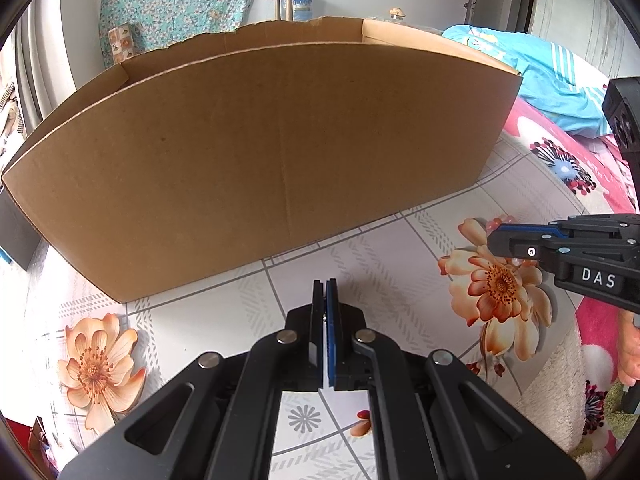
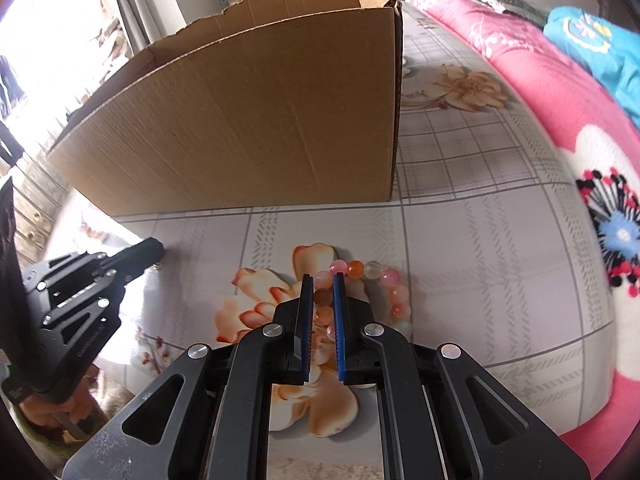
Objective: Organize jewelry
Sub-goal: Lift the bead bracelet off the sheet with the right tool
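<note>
A bracelet (image 2: 370,272) of pink, orange and pale round beads lies on the flowered tablecloth in the right wrist view. My right gripper (image 2: 322,280) is low over its left side, with a narrow gap between the fingers and beads showing in it; I cannot tell whether they squeeze the beads. It also shows in the left wrist view (image 1: 494,240), with beads (image 1: 494,224) peeking behind its tip. My left gripper (image 1: 324,283) is shut and empty above the cloth, in front of an open cardboard box (image 1: 260,152). The box's inside is hidden.
The box (image 2: 248,120) stands just behind both grippers. A pink flowered blanket (image 2: 560,128) and a blue garment (image 1: 552,76) lie to the right. The tablecloth (image 1: 248,320) is white with grey lines and orange flowers. My left gripper shows at the left in the right wrist view (image 2: 154,248).
</note>
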